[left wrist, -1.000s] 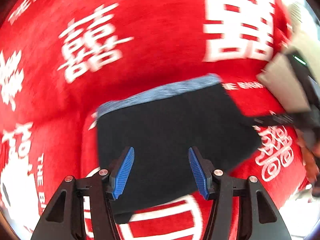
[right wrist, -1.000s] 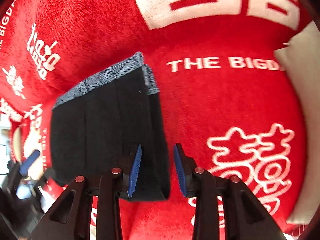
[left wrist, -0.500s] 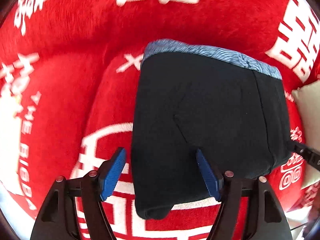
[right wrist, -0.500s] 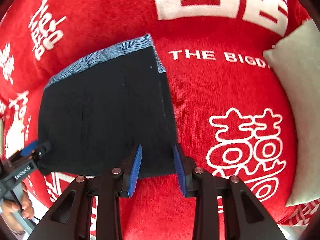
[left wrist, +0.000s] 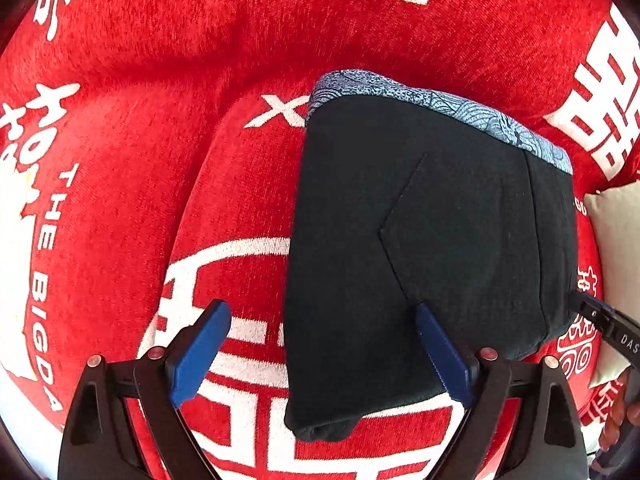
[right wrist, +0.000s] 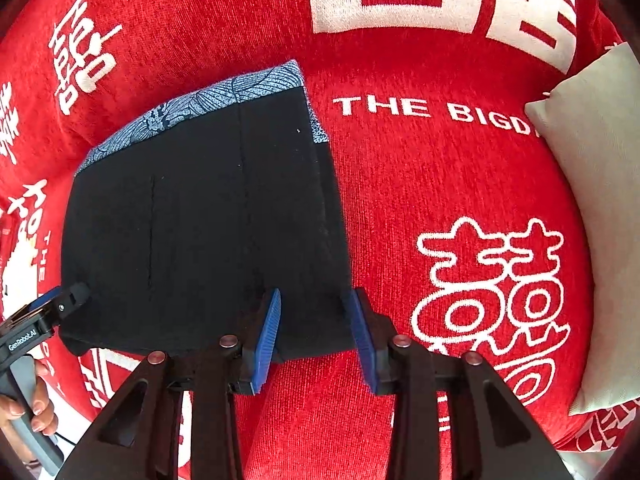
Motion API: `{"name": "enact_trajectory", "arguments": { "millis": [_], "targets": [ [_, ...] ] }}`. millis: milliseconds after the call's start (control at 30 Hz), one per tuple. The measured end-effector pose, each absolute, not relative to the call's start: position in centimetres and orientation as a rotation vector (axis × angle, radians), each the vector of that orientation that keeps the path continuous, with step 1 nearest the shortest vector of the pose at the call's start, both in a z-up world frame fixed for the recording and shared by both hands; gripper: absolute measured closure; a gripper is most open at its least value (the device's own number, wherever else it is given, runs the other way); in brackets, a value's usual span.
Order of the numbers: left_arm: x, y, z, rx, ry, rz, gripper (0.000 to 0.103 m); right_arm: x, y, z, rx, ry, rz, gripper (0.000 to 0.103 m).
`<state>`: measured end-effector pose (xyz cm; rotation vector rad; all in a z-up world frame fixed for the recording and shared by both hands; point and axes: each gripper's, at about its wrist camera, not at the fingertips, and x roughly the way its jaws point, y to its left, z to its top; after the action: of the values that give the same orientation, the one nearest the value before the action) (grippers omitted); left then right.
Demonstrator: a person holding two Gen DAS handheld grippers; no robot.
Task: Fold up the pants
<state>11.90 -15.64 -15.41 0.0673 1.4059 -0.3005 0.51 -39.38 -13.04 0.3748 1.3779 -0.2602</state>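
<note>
Left wrist view: left gripper (left wrist: 322, 354) opening, straddling the pants' (left wrist: 420, 240) near-left corner; right gripper (right wrist: 316, 336) opening over the near-right corner, unclamped.

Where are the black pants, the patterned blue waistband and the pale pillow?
black pants (right wrist: 208, 240): right wrist view, middle of the folded dark fabric.
blue waistband (left wrist: 440, 100): left wrist view, patterned strip along the top edge.
pale pillow (right wrist: 592, 200): right wrist view, its flat face.

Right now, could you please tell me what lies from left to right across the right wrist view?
The person's hand holding the other tongs → the folded black pants → red blanket → beige cushion.
</note>
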Motion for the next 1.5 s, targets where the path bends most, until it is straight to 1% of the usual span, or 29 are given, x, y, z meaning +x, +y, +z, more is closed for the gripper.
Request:
{"name": "enact_trajectory", "arguments": {
  "millis": [67, 300, 467, 700, 733, 867, 967, 1133, 1233, 1333, 1500],
  "targets": [
    [11.8, -15.6, -15.1, 0.081, 1.403, -0.297, 0.009, 0.4, -39.4, -12.8, 0.374, 1.377, -0.272, 0.059],
    [11.6, -15.3, -13.8, 0.083, 1.392, -0.287, 0.009, 0.4, -38.8, -12.1, 0.379, 1.39, -0.294, 0.057],
    [11.7, -15.4, -13.1, 0.095, 1.375, -0.297, 0.009, 0.3, -38.8, -11.7, 0.384, 1.395, -0.304, 0.048],
    [12.2, -15.5, -13.2, 0.079, 1.399, -0.316, 0.009, 0.4, -39.2, -11.8, 0.405, 1.397, -0.303, 0.04],
    [12.4, -15.5, -13.2, 0.075, 1.403, -0.321, 0.009, 0.4, -39.2, -11.8, 0.411, 1.397, -0.299, 0.036],
    [13.6, -14.7, -12.5, 0.004, 1.398, -0.375, 0.009, 0.7, -39.8, -11.2, 0.445, 1.36, -0.244, 0.03],
    [14.9, -14.2, -12.4, -0.052, 1.411, -0.423, 0.009, 1.3, -41.0, -10.9, 0.496, 1.327, -0.186, 0.029],
    [17.6, -14.9, -14.2, -0.138, 1.501, -0.536, 0.009, 3.3, -44.1, -12.2, 0.634, 1.305, -0.092, 0.029],
    [18.5, -15.5, -15.2, -0.166, 1.532, -0.597, 0.009, 4.4, -45.5, -14.0, 0.746, 1.322, 0.016, 0.029],
    [19.2, -16.1, -16.3, -0.195, 1.566, -0.683, 0.009, 5.2, -46.3, -15.7, 0.789, 1.342, 0.106, 0.029],
    [19.5, -16.9, -18.2, -0.164, 1.614, -0.748, 0.009, 6.1, -46.6, -18.5, 0.827, 1.369, 0.223, 0.029]
  ]
}}
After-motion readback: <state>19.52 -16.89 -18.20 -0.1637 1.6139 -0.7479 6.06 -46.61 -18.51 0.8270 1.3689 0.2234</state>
